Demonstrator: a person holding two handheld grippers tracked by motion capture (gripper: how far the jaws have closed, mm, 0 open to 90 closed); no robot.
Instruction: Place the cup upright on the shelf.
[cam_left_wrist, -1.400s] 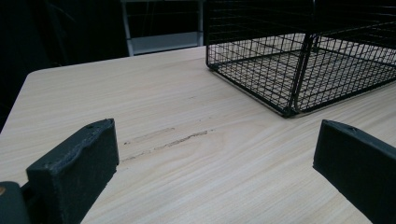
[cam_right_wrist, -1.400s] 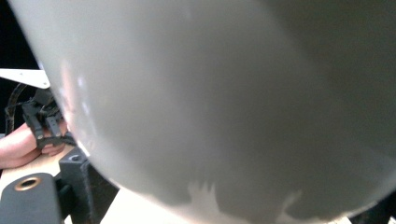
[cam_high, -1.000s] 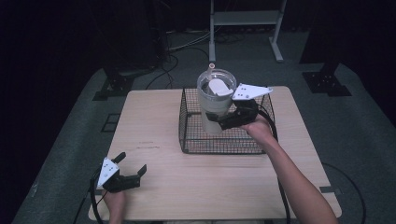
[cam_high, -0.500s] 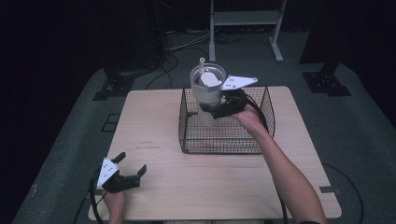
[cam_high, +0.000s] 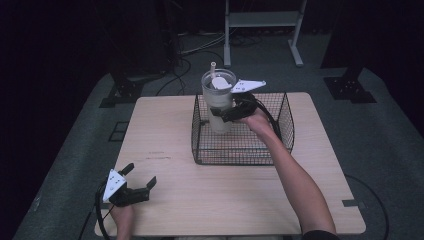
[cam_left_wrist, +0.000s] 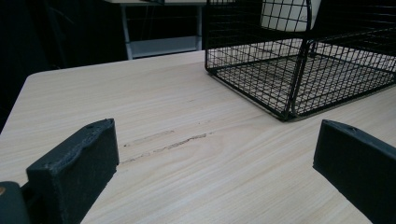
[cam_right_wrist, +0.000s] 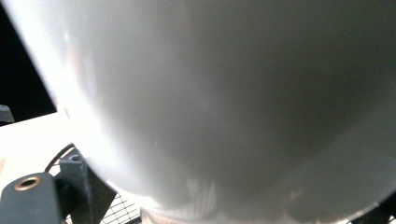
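Observation:
A frosted white tumbler (cam_high: 219, 102) with a lid and a straw stands upright at the back left corner of the black wire basket (cam_high: 235, 161). My right gripper (cam_high: 227, 114) is shut on its side. In the right gripper view the tumbler (cam_right_wrist: 233, 93) presses close between the jaws. Through the mesh of the basket (cam_left_wrist: 289, 79) in the left gripper view, the tumbler's base (cam_left_wrist: 285, 14) sits above the basket floor. My left gripper (cam_high: 140, 175) rests open near the table's front left corner, its jaws (cam_left_wrist: 215, 158) wide apart over bare wood.
The wooden table (cam_high: 165, 130) has bare room left of and in front of the basket. Behind the table stand a white metal frame (cam_high: 262, 30) and cables on the dark floor (cam_high: 180, 55).
The right gripper has carried the tumbler a little left and down, turning it from tilted to upright. The left gripper has stayed still.

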